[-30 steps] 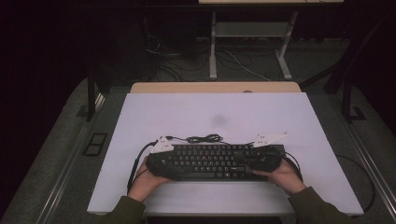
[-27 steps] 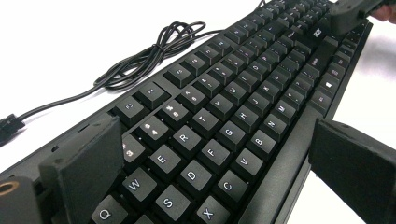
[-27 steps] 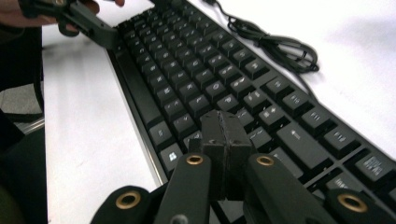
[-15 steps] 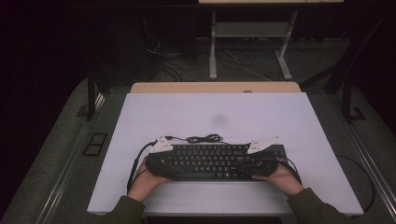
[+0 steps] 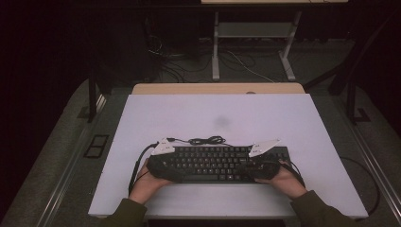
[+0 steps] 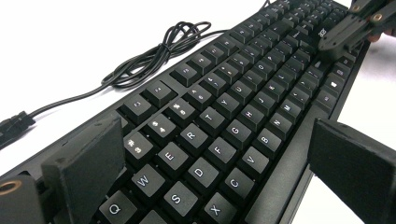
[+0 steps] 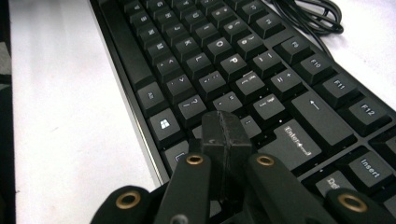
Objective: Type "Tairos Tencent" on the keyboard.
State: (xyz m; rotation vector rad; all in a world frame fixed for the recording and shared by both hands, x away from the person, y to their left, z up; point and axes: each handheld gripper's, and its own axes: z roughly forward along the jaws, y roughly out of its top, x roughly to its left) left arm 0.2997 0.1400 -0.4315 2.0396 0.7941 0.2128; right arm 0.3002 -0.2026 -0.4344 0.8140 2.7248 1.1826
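- High view: a black keyboard point(image 5: 217, 163) lies on the white desk point(image 5: 227, 118) near its front edge, its cable point(image 5: 205, 140) bunched just behind it. No container is on the desk. One hand-held gripper sits at each end.
- Left gripper view: the left hand-held gripper point(image 6: 224, 163) is spread, its jaws straddling the letter keys; closing here could press keys or pry off a keycap.
- Right gripper view: the right hand-held gripper point(image 7: 227, 140) is pressed together, tips above the keys near Enter; pushing down could slide the keyboard or tug the cable.
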